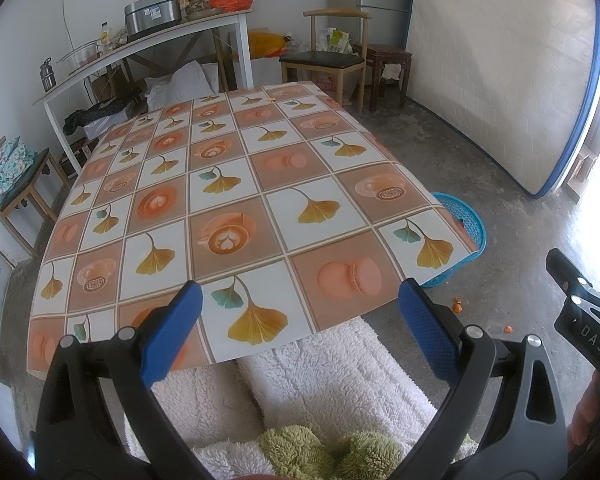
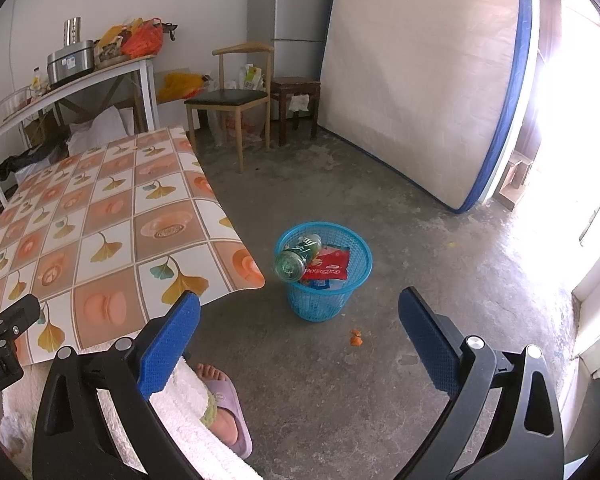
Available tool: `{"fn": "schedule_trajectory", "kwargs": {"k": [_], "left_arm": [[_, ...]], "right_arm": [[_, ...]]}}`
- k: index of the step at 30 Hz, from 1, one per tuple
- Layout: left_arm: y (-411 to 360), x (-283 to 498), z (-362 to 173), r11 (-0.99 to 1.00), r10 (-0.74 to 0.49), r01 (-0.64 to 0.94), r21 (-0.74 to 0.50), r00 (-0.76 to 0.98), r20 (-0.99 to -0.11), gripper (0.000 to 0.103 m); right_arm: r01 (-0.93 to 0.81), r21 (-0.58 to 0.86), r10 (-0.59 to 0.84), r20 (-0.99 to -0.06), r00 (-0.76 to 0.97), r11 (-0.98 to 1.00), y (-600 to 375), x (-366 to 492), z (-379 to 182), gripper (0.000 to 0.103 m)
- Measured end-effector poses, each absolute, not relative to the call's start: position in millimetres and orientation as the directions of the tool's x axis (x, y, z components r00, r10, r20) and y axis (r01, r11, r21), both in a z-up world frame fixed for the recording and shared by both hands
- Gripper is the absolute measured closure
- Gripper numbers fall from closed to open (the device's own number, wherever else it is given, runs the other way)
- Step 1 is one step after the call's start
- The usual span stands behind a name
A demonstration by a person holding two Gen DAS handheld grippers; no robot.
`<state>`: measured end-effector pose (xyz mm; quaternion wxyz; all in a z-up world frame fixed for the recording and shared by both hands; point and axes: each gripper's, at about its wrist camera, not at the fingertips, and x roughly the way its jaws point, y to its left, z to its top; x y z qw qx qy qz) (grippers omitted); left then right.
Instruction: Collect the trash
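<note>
Beside the blue basket, already holding a bottle and wrappers, both claws are hanging wide and empty; orange scraps seemingly need collecting next.

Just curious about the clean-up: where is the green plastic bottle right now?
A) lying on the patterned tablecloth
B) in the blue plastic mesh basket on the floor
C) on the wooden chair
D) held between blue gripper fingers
B: the green plastic bottle sits in the blue plastic mesh basket beside a red wrapper; both grippers are open and empty.
</note>
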<state>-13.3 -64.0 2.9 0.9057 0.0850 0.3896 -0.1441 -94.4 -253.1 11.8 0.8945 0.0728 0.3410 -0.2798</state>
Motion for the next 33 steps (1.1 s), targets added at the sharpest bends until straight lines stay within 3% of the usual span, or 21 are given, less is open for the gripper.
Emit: {"fn": "schedule_trajectory", "kwargs": {"k": [33], "left_arm": [[-64.3,-13.3,1.6,0.943,-0.196,0.329,0.04,0.653,-0.732,0.008]], "right_arm": [[0.551,-0.061,-0.454,-0.648,0.612,0.832,-252.5,-95.1,10.3,0.007]]}}
